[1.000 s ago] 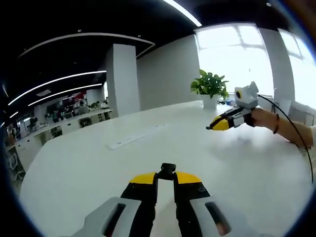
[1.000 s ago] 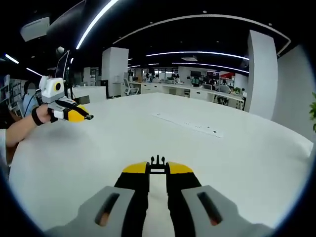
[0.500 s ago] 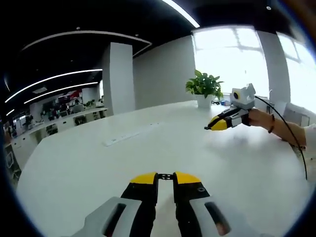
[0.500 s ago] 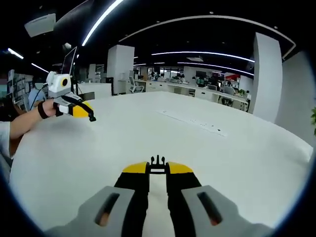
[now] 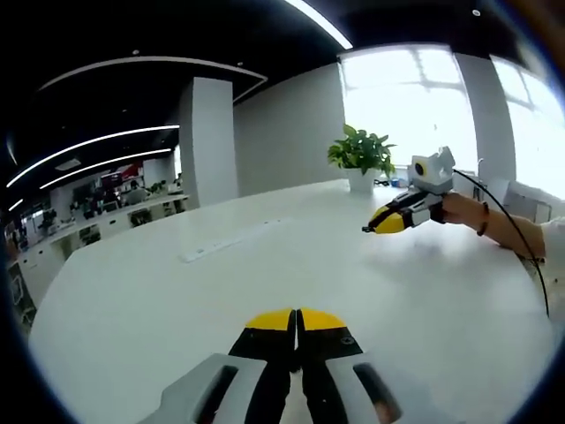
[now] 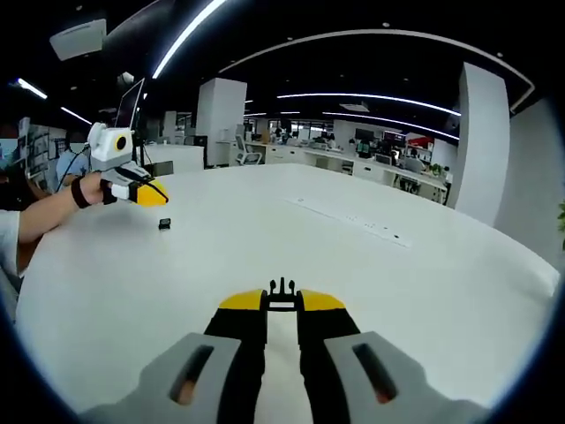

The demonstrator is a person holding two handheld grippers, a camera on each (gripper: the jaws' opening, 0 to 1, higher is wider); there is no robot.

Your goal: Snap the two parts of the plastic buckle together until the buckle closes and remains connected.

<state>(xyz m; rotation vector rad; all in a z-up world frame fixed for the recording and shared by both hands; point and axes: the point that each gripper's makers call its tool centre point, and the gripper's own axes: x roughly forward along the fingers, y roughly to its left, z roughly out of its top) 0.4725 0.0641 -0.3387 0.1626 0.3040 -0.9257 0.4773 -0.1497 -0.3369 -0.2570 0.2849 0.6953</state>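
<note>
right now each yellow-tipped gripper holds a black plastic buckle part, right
No: the left gripper is shut on nothing; a black buckle part lies on the white table, per the right gripper view. The right gripper holds the pronged part.

No legible text, labels, brands or numbers; distant office signage too blurred to read.
</note>
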